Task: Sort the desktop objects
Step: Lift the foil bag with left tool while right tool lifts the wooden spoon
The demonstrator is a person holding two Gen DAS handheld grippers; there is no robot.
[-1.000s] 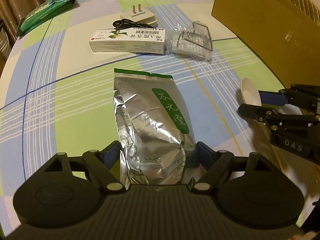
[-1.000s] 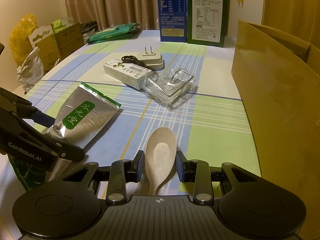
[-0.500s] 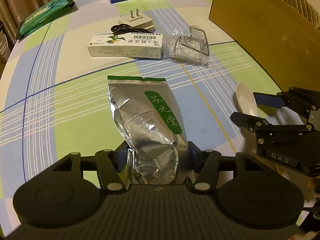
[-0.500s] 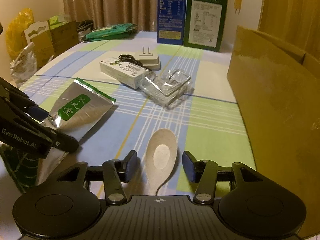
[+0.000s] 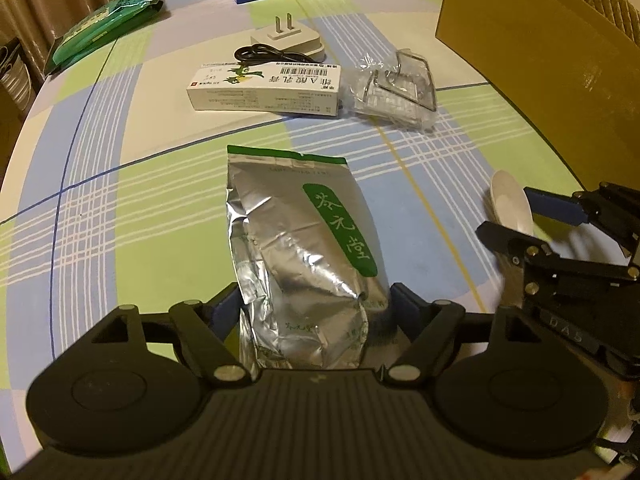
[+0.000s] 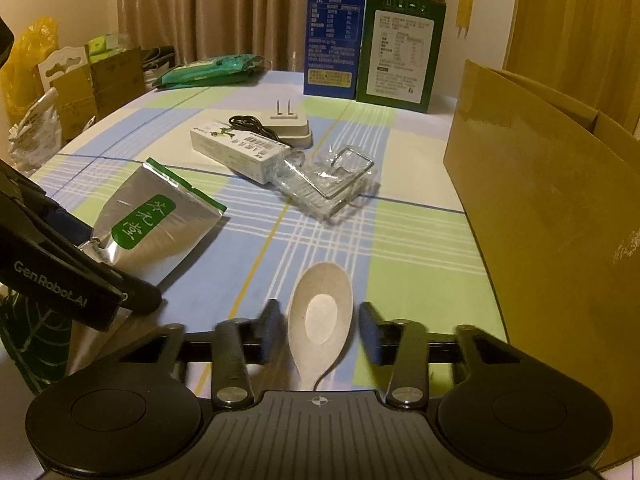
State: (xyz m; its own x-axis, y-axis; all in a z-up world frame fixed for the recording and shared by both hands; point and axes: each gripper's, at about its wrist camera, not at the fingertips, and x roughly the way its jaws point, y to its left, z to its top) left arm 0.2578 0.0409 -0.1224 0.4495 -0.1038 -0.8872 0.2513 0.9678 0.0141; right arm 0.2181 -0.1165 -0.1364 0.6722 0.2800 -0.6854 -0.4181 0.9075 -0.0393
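Foil tea pouch [image 5: 308, 256] lies flat on the checked worktop [image 5: 132, 200], its near end between the fingers of the left gripper [image 5: 314, 312], which close against both its sides. Just beyond the pouch's far edge sits a white medicine box [image 5: 266, 86], with a clear plastic holder with a wire frame [image 5: 394, 88] touching the box's right end and a white plug charger [image 5: 288, 40] behind it. To the right of the pouch, a beige spoon [image 6: 320, 316] lies bowl-up between the spread fingers of the right gripper [image 6: 320, 332], with a gap on each side. A cardboard box [image 6: 552, 216] stands farther right.
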